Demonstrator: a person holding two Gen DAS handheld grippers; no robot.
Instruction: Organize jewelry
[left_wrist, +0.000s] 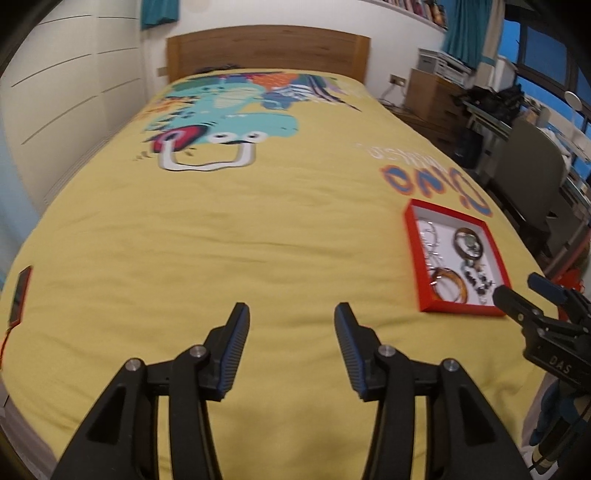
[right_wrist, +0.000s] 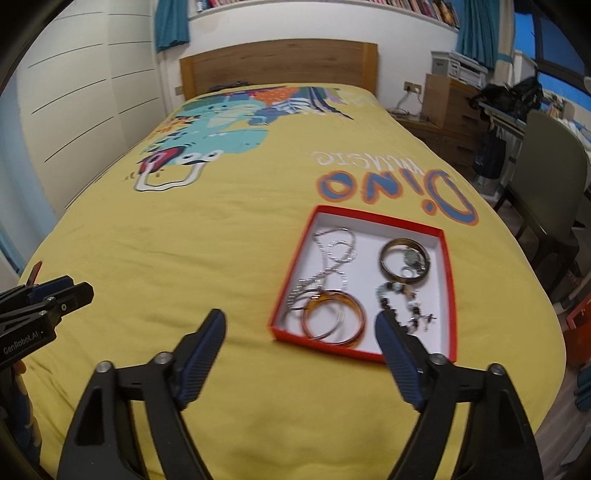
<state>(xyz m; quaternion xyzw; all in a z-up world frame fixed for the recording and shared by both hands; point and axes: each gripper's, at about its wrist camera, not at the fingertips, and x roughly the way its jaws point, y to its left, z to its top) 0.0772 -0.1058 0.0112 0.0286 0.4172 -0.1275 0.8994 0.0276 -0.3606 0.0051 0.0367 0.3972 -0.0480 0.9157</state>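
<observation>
A shallow red box (right_wrist: 364, 280) with a white floor lies flat on the yellow bedspread (right_wrist: 184, 258), and all the jewelry in sight lies inside it. An amber bangle (right_wrist: 334, 319) sits in the corner nearest the jaws, with thin silver hoops overlapping it. A silver chain (right_wrist: 334, 251) loops up the left side. A dark bangle (right_wrist: 404, 260) lies toward the far right corner with small metal pieces inside its ring, and a beaded bracelet (right_wrist: 404, 306) trails along the right side.

The right gripper (right_wrist: 301, 328) hangs above the bed, tilted down, its jaws spread wide with nothing between the pads. The near edge of the box lies just beyond the jaws; the right jaw overlaps the box's near right corner in this view, and whether it touches cannot be told. The left gripper (left_wrist: 291, 321) also points down at the bed, jaws parted and empty, over bare bedspread. From the left wrist view the box (left_wrist: 458, 258) sits well off to the right of the left jaws, with the right gripper's tips (left_wrist: 528, 291) at its near right corner.

Ahead of the left jaws the bedspread is bare up to the printed dinosaur (left_wrist: 221, 118) and wooden headboard (left_wrist: 267, 50). A small red-edged object (left_wrist: 20, 291) lies at the bed's left edge. Right of the box the bed drops off toward a chair (right_wrist: 550, 170) and cluttered desk.
</observation>
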